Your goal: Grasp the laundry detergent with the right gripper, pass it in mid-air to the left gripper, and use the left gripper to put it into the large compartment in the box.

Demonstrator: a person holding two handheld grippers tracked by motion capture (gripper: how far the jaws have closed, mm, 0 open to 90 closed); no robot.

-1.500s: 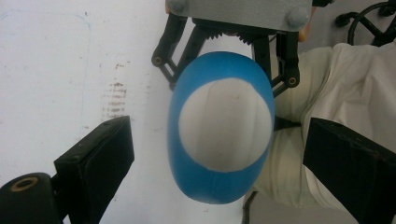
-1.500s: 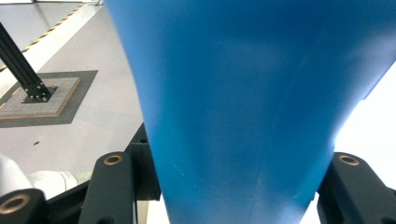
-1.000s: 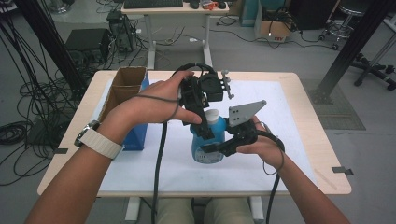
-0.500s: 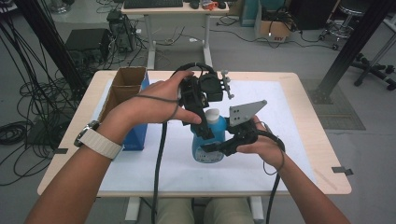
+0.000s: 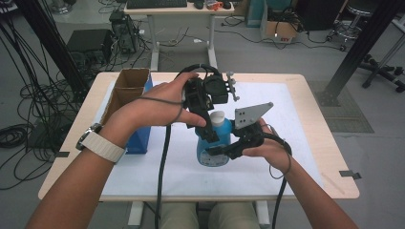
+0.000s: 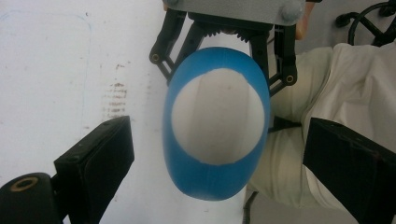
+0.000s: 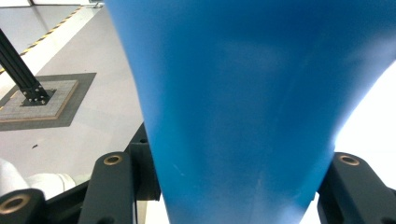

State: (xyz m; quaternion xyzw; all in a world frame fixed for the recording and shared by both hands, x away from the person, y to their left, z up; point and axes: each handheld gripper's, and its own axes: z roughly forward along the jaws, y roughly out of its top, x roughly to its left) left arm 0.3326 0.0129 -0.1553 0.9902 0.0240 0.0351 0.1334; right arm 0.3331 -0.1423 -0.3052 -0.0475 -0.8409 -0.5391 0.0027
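Note:
A blue bottle (image 5: 210, 151) with a white cap (image 5: 218, 118) stands upright on the white mat (image 5: 286, 119). My right gripper (image 5: 220, 149) comes in from the right and is shut on the bottle's body; in the right gripper view the blue bottle (image 7: 252, 116) sits tight between both jaws of the right gripper (image 7: 233, 186). My left gripper (image 5: 214, 126) points straight down over the cap. In the left gripper view its jaws stand wide apart on either side of the white cap (image 6: 218, 116), so the left gripper (image 6: 217, 140) is open. The right gripper (image 6: 224, 56) holds the blue bottle (image 6: 216, 179) from the far side.
An open cardboard box (image 5: 128, 90) with a blue side (image 5: 139, 139) stands at the mat's left edge, close to my left forearm. The wooden table (image 5: 329, 157) borders the mat. The person's light trousers (image 6: 336, 88) show past the near edge.

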